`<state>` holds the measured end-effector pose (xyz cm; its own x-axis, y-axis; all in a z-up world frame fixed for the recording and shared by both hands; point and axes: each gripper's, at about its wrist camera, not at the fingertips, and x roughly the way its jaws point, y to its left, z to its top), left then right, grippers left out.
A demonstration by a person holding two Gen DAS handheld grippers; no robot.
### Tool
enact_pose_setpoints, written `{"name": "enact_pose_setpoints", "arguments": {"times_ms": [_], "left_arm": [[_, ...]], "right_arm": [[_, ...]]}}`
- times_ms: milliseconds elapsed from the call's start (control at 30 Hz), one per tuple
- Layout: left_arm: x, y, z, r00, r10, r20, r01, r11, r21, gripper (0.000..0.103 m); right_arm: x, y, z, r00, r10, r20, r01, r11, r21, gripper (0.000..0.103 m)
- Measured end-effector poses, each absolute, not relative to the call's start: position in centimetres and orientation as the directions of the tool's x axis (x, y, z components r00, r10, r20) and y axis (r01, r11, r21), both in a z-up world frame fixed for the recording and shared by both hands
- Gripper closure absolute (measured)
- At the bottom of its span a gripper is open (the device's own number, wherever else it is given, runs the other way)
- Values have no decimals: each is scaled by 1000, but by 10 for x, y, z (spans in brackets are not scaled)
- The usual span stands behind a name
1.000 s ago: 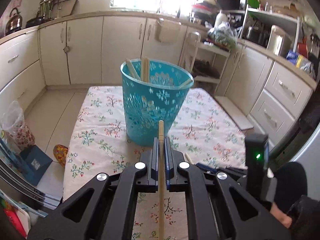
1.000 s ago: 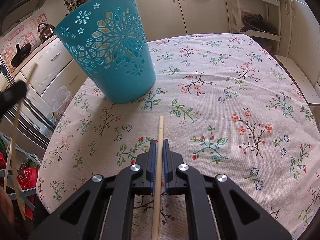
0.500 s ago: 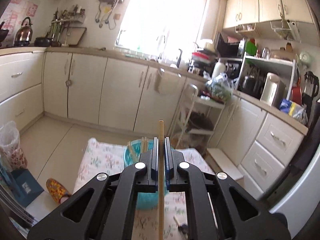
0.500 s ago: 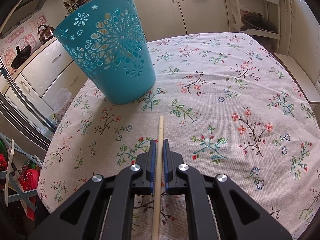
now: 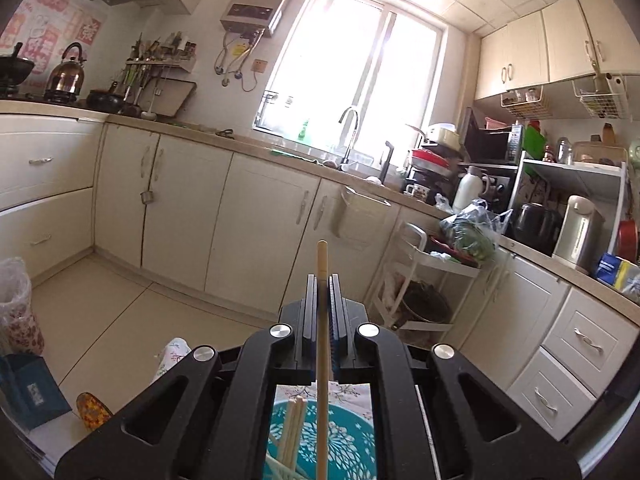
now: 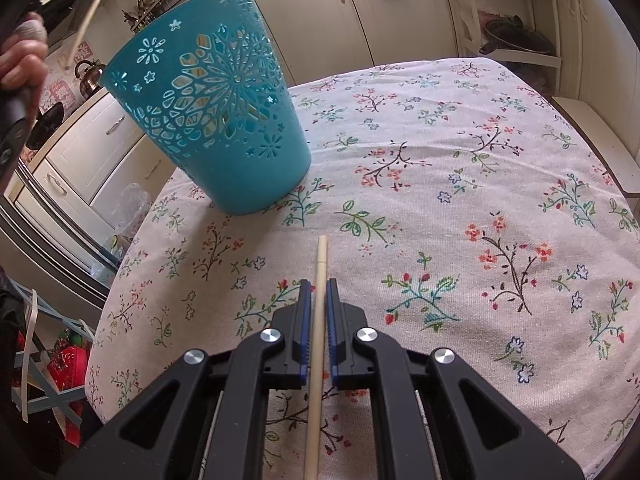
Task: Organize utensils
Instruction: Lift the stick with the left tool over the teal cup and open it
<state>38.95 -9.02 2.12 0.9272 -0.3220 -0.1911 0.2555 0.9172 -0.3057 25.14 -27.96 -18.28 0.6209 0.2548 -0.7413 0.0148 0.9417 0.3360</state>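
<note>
Above the teal basket (image 5: pixel 344 444), left hand-held gripper (image 5: pixel 322 284) clamping a chopstick (image 5: pixel 322 320), right hand-held gripper (image 6: pixel 316 292) (low) pinching another chopstick (image 6: pixel 318 320).

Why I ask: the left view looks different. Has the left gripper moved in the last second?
Yes. The left gripper rose and tilted up: the teal basket dropped from mid-view to the bottom edge.

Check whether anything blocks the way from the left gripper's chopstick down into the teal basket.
Nothing visible does. The left gripper holds its chopstick upright above the teal basket, whose open mouth shows below between the fingers. A few chopsticks already lean inside at the left, leaving open space beside them.
</note>
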Motion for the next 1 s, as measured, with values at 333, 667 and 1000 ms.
{"name": "enact_pose_setpoints", "arguments": {"times_ms": [333, 667, 1000], "left_arm": [[405, -84, -2, 945, -265, -192, 195, 928, -319, 98], [404, -86, -1, 947, -264, -184, 197, 927, -320, 98], [387, -99, -17, 906, -305, -293, 245, 943, -223, 97]], "right_arm": [[251, -280, -183, 621, 261, -739, 15, 938, 345, 95], [251, -281, -183, 621, 262, -738, 16, 938, 346, 95], [252, -279, -183, 615, 262, -743, 9, 941, 339, 95]]}}
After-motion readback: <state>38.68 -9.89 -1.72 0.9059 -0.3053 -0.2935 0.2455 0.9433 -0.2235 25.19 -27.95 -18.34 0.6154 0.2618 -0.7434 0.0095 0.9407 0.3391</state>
